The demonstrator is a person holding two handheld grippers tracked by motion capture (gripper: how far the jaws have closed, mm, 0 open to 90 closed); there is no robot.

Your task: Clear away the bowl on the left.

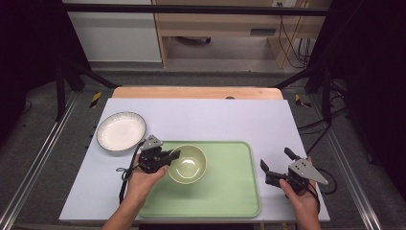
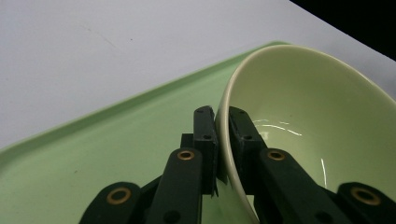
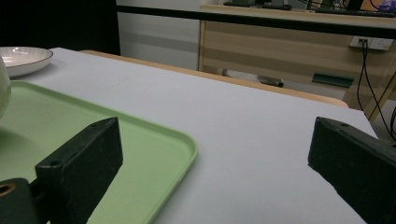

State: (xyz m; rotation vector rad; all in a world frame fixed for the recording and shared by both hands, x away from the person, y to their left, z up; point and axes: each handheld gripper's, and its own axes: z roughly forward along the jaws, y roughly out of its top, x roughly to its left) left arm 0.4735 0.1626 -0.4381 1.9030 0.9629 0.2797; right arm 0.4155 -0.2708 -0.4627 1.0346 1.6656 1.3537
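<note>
A pale green bowl [image 1: 187,164] sits on the green tray [image 1: 230,191] toward its left side. My left gripper [image 1: 168,157] is shut on the bowl's left rim. In the left gripper view the jaws pinch the bowl [image 2: 308,116] wall, one finger outside and one inside, over the tray [image 2: 93,158]. My right gripper [image 1: 275,165] hovers just off the tray's right edge, open and holding nothing. The right gripper view shows its fingers [image 3: 79,163] wide apart over the tray corner [image 3: 154,154] and the white mat.
A white plate with a dark rim [image 1: 121,130] lies on the mat left of the tray and shows far left in the right gripper view as well [image 3: 23,58]. The white mat [image 1: 215,117] covers the wooden table. A black frame and cables surround the table.
</note>
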